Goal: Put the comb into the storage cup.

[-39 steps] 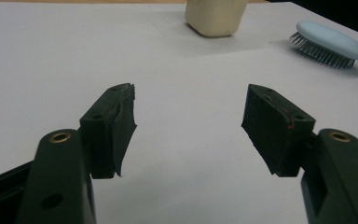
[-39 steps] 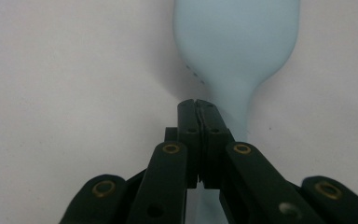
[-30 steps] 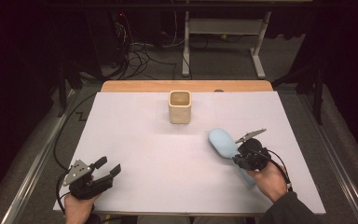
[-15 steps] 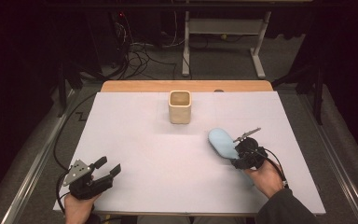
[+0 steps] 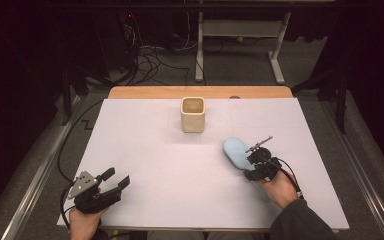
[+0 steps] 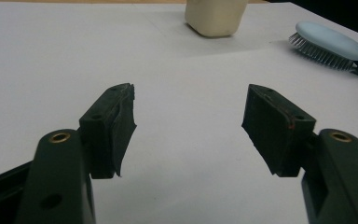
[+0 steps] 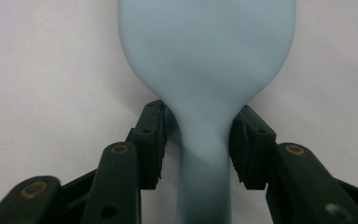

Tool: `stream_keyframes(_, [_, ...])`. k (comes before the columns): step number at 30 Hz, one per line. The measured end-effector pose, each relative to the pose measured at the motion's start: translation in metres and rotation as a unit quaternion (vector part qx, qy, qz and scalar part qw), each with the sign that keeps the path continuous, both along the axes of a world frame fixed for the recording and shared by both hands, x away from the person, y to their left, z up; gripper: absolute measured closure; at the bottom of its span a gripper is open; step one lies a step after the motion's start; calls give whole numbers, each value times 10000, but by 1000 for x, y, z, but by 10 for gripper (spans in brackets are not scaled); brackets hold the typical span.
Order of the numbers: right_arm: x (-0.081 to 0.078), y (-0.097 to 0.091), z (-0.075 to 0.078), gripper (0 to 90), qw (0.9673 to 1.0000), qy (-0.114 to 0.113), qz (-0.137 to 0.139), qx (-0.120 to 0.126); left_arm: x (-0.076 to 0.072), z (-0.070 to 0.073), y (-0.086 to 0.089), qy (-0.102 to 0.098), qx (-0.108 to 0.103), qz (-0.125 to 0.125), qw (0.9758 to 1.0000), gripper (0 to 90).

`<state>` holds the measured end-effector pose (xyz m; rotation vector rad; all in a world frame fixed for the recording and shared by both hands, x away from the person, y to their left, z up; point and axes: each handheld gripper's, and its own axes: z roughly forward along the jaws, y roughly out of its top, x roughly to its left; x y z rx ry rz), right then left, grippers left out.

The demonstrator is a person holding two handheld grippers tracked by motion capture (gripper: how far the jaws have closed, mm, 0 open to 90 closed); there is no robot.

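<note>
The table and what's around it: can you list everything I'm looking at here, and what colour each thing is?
Hairbrush: one, pale blue, bristles down on the right half of the table, its handle between the right gripper's jaws.
Container: one, cream, open-topped, upright at the far middle of the table.
Table: one, white top with a wooden strip along the far edge.
Cables: a tangle, dark, on the floor beyond the table.
Metal frame: one, light grey, on the floor behind the table.
Left gripper: one, black, near left corner, jaws apart with nothing between them.
Right gripper: one, black, pads at either side of the brush's neck; contact unclear.
Hands: two, holding the grippers at the near edge.
</note>
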<state>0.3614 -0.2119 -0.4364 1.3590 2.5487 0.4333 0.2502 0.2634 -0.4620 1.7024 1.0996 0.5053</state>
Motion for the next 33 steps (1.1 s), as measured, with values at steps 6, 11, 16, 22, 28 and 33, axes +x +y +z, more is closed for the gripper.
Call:
stream_keyframes(6, [2, -1, 0, 683, 9999, 92, -16, 95, 0, 0, 0, 0, 4, 0, 10000, 345])
stream_keyframes(11, [3, -3, 0, 697, 9998, 115, -8, 146, 0, 0, 0, -1, 13, -3, 10000, 346])
stream_keyframes(16, [1, -2, 0, 703, 9999, 57, 52, 102, 0, 0, 0, 0, 6, 5, 10000, 346])
stream_keyframes(22, [0, -3, 0, 707, 9999, -25, 132, 99, 0, 0, -1, -2, 6, 6, 10000, 346])
stream_keyframes(28, [-3, -4, 5, 708, 9995, -139, 164, 217, 0, 0, -1, 11, 1, 3, 10000, 345])
stream_keyframes(33, [-7, -7, 9, 708, 9992, -206, 176, 298, 1, 1, -2, 20, 5, -3, 10000, 346])
